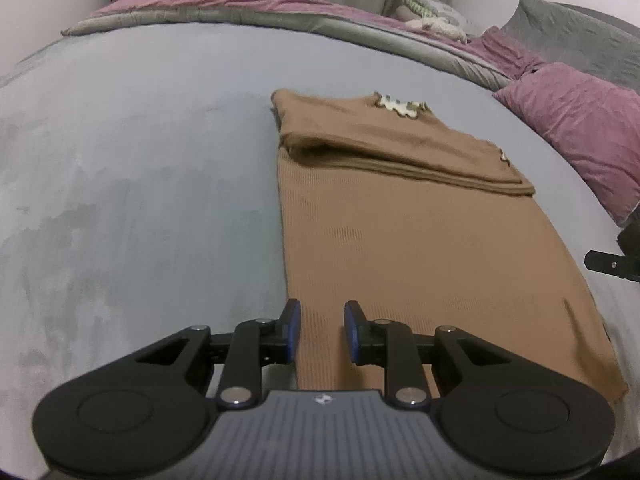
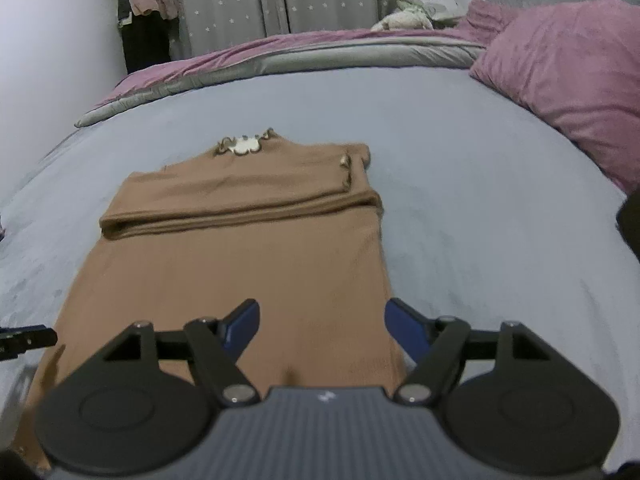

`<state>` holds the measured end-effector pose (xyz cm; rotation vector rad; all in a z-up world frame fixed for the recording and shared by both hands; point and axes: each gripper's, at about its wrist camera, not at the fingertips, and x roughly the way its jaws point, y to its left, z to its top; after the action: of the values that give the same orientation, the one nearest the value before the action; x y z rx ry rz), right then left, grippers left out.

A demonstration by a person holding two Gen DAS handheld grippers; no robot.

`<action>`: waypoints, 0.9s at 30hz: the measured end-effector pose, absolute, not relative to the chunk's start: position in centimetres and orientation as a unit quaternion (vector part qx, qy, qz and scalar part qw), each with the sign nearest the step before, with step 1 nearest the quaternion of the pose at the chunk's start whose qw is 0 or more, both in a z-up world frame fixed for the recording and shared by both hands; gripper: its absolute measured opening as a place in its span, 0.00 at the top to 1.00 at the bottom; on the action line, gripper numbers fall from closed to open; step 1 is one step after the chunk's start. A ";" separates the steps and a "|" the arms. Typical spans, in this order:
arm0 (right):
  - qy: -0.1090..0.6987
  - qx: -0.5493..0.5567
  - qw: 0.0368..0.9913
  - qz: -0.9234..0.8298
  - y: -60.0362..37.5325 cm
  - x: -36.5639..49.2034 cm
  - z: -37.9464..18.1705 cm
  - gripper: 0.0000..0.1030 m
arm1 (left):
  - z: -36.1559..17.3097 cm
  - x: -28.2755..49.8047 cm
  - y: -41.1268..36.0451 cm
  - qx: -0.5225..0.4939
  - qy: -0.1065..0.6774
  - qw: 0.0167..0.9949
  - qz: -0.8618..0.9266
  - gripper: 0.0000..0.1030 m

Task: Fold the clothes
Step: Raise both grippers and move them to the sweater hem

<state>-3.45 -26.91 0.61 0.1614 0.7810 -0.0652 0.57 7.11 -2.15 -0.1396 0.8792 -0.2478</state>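
On the bed (image 1: 140, 160), one brown garment (image 1: 420, 248) (sleeves folded), two pink pillows (image 1: 580, 128).

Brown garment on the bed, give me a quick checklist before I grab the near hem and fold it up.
1. Left gripper open, over the hem's left corner: ok.
2. Right gripper open wide, over the right part: ok.
3. Brown garment lower panel lies flat: ok.
4. Sleeves folded across the top: ok.
5. Near hem edge in view: cannot tell, grippers hide it.
6. Pink pillow clear of the garment: ok.
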 end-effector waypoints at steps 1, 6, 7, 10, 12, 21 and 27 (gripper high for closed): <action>0.385 0.080 0.919 -0.033 -27.0 -3.9 0.6 0.30 | -2.2 0.3 7.2 -0.068 0.429 0.893 -0.121 0.78; 0.406 0.088 0.909 -0.034 -27.4 -5.8 0.0 0.29 | -2.3 -1.0 7.3 -0.061 0.453 0.882 -0.118 0.76; 0.410 0.089 0.907 -0.035 -27.5 -6.2 0.0 0.29 | -2.3 -1.3 7.4 -0.061 0.457 0.879 -0.119 0.76; 0.419 0.093 0.902 -0.037 -27.8 -7.2 -0.2 0.29 | -2.5 -2.1 7.5 -0.063 0.470 0.873 -0.119 0.76; 0.425 0.097 0.899 -0.038 -28.2 -7.8 -0.4 0.29 | -2.7 -2.5 7.6 -0.067 0.476 0.869 -0.119 0.76; 0.453 0.118 0.882 -0.046 -29.9 -10.2 -1.3 0.28 | -2.7 -4.0 8.2 -0.084 0.498 0.853 -0.132 0.76; 0.466 0.174 0.866 -0.039 -31.5 -11.6 -1.9 0.29 | -2.8 -4.9 8.8 -0.100 0.512 0.841 -0.142 0.76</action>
<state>-11.55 -31.49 -1.89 0.3643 0.9765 -0.0821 -4.93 8.84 -2.78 -0.2107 1.0826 -0.2991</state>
